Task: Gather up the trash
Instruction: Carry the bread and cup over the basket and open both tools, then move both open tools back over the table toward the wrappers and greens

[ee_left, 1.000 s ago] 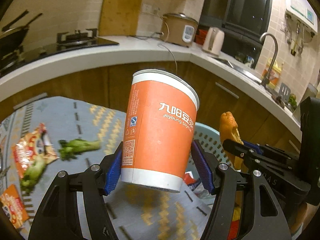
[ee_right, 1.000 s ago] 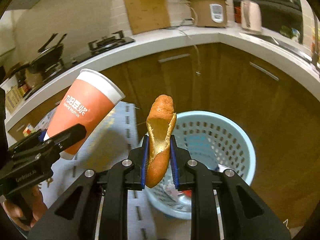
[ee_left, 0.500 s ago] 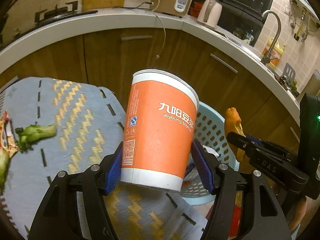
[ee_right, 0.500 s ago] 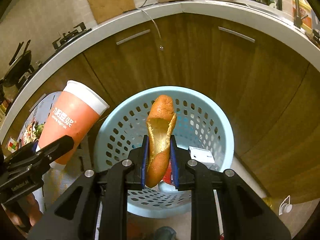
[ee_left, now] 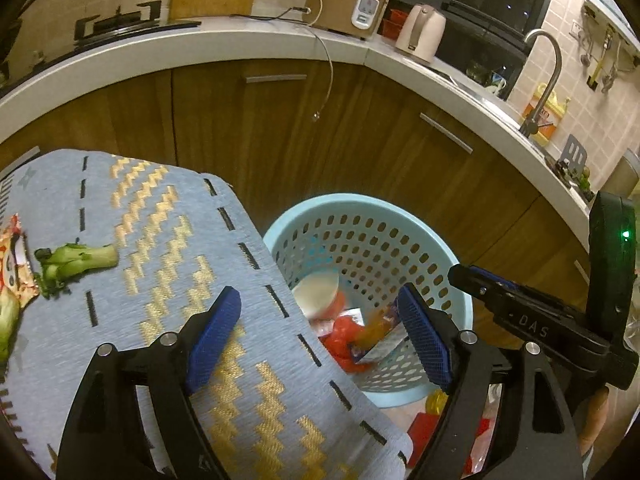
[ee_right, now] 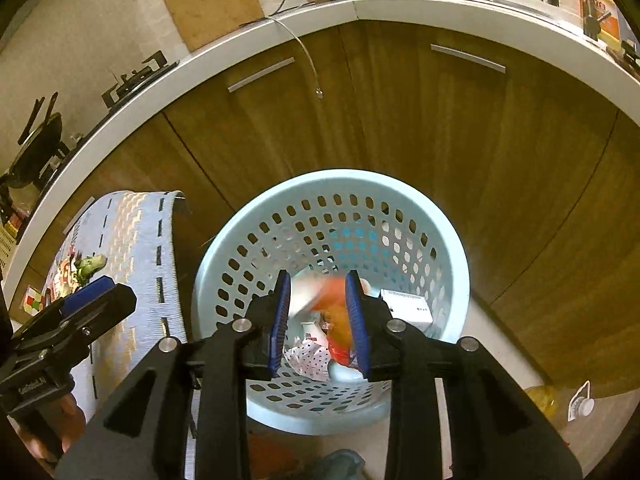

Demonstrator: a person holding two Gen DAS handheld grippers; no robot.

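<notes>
Both grippers hang over the blue basket [ee_right: 452,264] so trash falls straight in. The left gripper [ee_left: 320,334] is opening and empty; the orange cup [ee_left: 320,292] lies below it. The right gripper [ee_right: 318,312] is opening too, empty, with a blurry orange piece [ee_right: 338,320] beneath. Farther left, broccoli [ee_left: 76,260] waits on the cloth [ee_left: 168,216].

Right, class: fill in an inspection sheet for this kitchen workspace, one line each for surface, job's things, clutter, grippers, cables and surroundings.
Surface: blue-and-gold patterned cloth over a table, beside the basket.
Job's things: light blue basket on the floor holds the orange cup, a white box and wrappers; blurred orange pieces are dropping in.
Clutter: green vegetable stalk and a snack wrapper on the cloth.
Grippers: left gripper and right gripper both opening, nothing gripped.
Cables: grey cord dangling off the counter.
Surroundings: rice cooker, kettle, tap, wooden cabinets.
</notes>
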